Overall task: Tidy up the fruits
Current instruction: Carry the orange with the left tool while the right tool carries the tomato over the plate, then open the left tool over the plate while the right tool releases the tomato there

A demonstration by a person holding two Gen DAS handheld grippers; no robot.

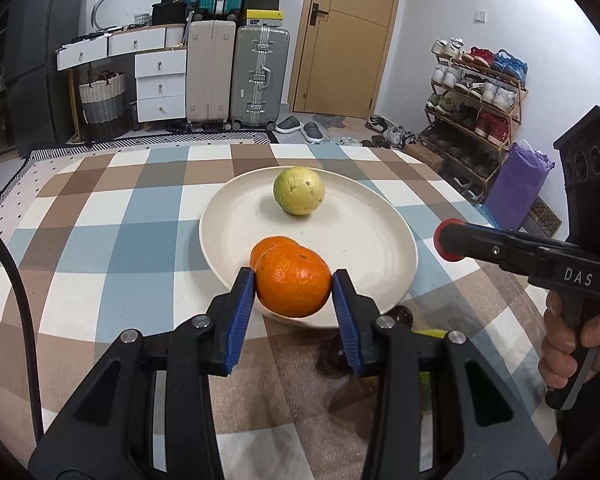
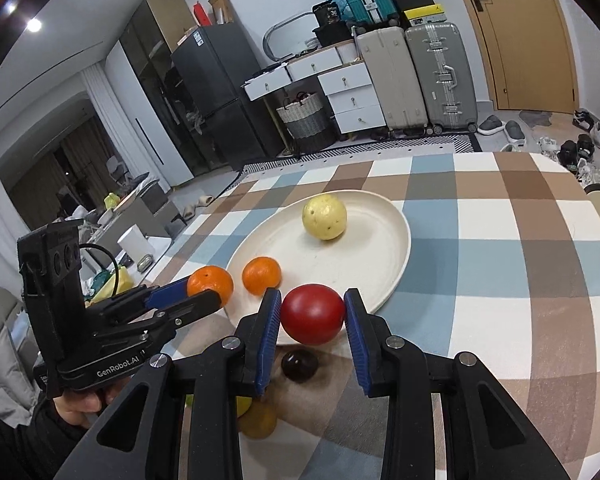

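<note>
Fruit sits partly on a cream plate (image 1: 380,240) on my checked tablecloth (image 1: 100,240): a yellow-green guava (image 1: 299,191) toward the plate's far side and a mandarin (image 2: 261,275) at its near rim. My left gripper (image 1: 293,286) pinches a second mandarin (image 1: 292,286) over that near rim. My right gripper (image 2: 313,314) pinches a red tomato (image 2: 313,314) just beside the rim. A dark plum (image 2: 299,365) lies on the cloth below the tomato.
</note>
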